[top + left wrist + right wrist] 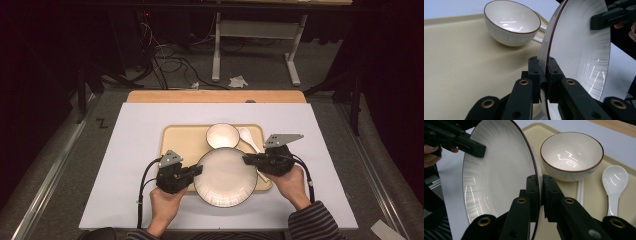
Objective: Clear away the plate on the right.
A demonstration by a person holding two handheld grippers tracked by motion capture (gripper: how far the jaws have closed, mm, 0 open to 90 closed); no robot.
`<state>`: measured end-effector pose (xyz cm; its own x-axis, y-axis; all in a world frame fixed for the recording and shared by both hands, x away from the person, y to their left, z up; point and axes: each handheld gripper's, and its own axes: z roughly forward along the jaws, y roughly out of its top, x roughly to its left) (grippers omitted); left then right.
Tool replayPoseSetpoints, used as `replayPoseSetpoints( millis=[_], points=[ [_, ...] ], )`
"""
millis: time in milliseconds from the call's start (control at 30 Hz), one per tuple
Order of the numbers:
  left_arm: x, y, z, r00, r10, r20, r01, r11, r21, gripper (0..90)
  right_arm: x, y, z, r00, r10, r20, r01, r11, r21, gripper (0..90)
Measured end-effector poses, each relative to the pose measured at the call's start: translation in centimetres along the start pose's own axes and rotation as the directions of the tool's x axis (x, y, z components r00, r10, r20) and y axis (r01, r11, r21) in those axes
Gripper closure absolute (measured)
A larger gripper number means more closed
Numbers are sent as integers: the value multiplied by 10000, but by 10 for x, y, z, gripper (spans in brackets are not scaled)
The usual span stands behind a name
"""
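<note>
Plate [226, 176], white with a dark rim, is held at the near edge of the tan tray [177, 139], clamped on opposite rims by the closed jaws of the left gripper [197, 170] and right gripper [247, 159]. Behind it, a bowl [223, 135] and spoon [248, 137] are seen on the tray.

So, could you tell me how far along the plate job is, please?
Done: the bowl and spoon already lie on the tray. In hand: the left gripper and right gripper each clamp the plate by opposite rims, over the tray's near edge. Left, probably: settling the plate and letting go.
</note>
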<state>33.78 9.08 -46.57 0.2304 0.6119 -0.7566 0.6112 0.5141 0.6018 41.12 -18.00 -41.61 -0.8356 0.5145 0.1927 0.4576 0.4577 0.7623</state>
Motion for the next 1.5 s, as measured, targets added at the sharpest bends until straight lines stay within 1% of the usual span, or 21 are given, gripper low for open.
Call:
replayPoseSetpoints(
  millis=[100, 133, 167, 233, 267, 333, 367, 400, 433, 567, 667, 767, 933, 1000, 1100, 1133, 1267, 1333, 1367, 1433, 1500],
  points=[
    [-1, 5, -3, 9999, 72, 89, -68, 9993, -367, 853, 5, -1, -1, 9998, -181, 106, 182, 9998, -1, 855],
    [-2, 5, -4, 9999, 80, 112, -74, 9986, -528, 853, 6, -1, -2, 9993, -339, 164, 339, 9994, 28, 855],
    [-3, 6, -5, 9997, 233, 91, -226, 9973, -700, 853, 8, -2, -2, 9991, -355, 227, 355, 9994, 14, 854],
    [-5, 5, -5, 9988, 477, 68, -470, 9956, -810, 853, 13, -2, -3, 9968, -636, 488, 636, 9980, 16, 841],
    [-6, 6, -6, 9984, 552, 90, -542, 9947, -878, 853, 15, -3, -4, 9960, -671, 596, 670, 9977, 38, 831],
    [-10, 6, -6, 9969, 780, 131, -764, 9925, -949, 853, 16, -5, -6, 9963, -537, 672, 540, 9985, -30, 809],
    [-12, 6, -5, 9966, 810, 150, -791, 9918, -1002, 853, 16, -6, -7, 9963, -519, 681, 523, 9986, -43, 794],
    [-13, 6, -6, 9942, 1059, 159, -1039, 9899, -961, 853, 17, -7, -8, 9968, -389, 698, 393, 9992, -36, 778],
    [-14, 7, -5, 9931, 1160, 174, -1138, 9889, -952, 853, 17, -8, -9, 9963, -400, 757, 403, 9992, -29, 752],
    [-18, 7, -2, 9912, 1291, 302, -1259, 9880, -898, 853, 19, -12, -13, 9950, -404, 913, 410, 9992, -40, 680],
    [-22, 7, -1, 9872, 1559, 339, -1528, 9849, -813, 853, 20, -15, -16, 9932, -439, 1076, 436, 9990, 47, 633],
    [-26, 8, 0, 9832, 1775, 423, -1742, 9821, -721, 852, 22, -19, -20, 9922, -357, 1196, 350, 9994, 80, 624],
    [-27, 9, 4, 9859, 1548, 637, -1512, 9868, -578, 852, 25, -23, -27, 9894, -164, 1440, 172, 9998, -42, 613],
    [-27, 9, 4, 9842, 1650, 642, -1621, 9856, -489, 852, 25, -25, -30, 9884, -133, 1513, 158, 9998, -155, 613],
    [-27, 12, 4, 9847, 1587, 714, -1552, 9865, -521, 852, 25, -27, -36, 9871, -93, 1596, 137, 9996, -265, 613],
    [-27, 13, 3, 9835, 1648, 747, -1617, 9858, -456, 852, 25, -29, -39, 9875, -44, 1575, 100, 9993, -352, 613],
    [-26, 17, 2, 9855, 1508, 781, -1467, 9876, -556, 852, 23, -34, -47, 9876, 80, 1569, 1, 9987, -519, 613],
    [-25, 18, 1, 9857, 1488, 794, -1442, 9877, -603, 852, 22, -36, -50, 9894, 155, 1445, -63, 9979, -645, 604],
    [-25, 19, 1, 9861, 1464, 782, -1416, 9878, -646, 852, 22, -36, -51, 9906, 102, 1366, -2, 9973, -731, 597],
    [-24, 21, -1, 9855, 1514, 763, -1468, 9872, -620, 852, 21, -36, -54, 9899, -15, 1416, 124, 9970, -768, 589],
    [-23, 24, -3, 9866, 1463, 727, -1411, 9874, -721, 851, 20, -37, -57, 9901, 49, 1405, 80, 9958, -912, 579]
  ],
)
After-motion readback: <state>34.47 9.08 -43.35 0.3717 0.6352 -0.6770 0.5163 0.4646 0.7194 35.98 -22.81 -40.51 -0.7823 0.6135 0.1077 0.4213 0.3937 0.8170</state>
